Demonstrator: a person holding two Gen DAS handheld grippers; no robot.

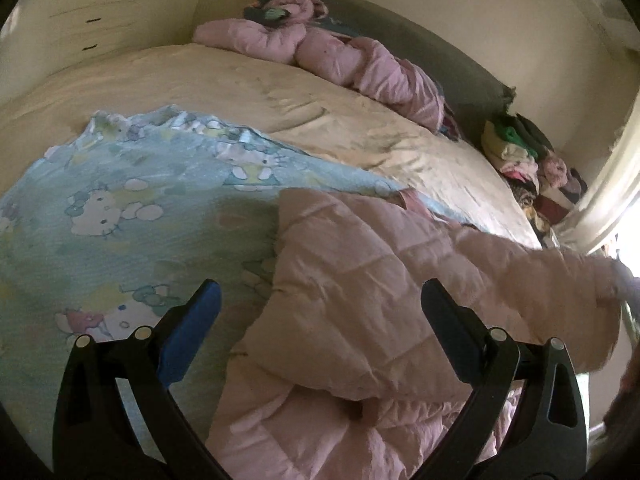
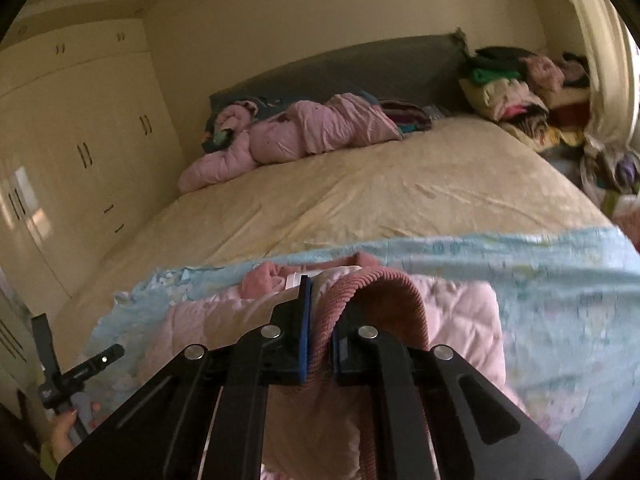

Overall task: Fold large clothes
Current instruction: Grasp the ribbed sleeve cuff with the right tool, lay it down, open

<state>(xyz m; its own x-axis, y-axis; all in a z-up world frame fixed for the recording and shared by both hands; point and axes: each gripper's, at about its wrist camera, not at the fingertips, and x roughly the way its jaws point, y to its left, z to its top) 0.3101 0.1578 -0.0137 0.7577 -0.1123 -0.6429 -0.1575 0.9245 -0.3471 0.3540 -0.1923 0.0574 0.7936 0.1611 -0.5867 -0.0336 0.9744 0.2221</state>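
A pale pink quilted jacket point(image 1: 360, 280) lies on a light blue cartoon-print sheet point(image 1: 120, 200) at the near end of the bed. My left gripper point(image 1: 320, 292) hovers open over the jacket, with nothing pressed between its blue pads. One sleeve point(image 1: 560, 276) is stretched out towards the right edge of the left wrist view. In the right wrist view my right gripper point(image 2: 320, 320) is shut on the jacket's darker pink ribbed cuff point(image 2: 384, 292), which bulges over the right finger. The rest of the jacket point(image 2: 460, 312) lies below it on the blue sheet point(image 2: 560, 280).
The beige bed point(image 2: 360, 192) stretches ahead. A second pink jacket point(image 2: 300, 132) lies crumpled by the grey headboard point(image 2: 360, 68). A pile of clothes point(image 2: 512, 88) sits at the far right corner. Cream wardrobes point(image 2: 80, 140) line the left wall. A person's hand point(image 2: 64, 432) shows at lower left.
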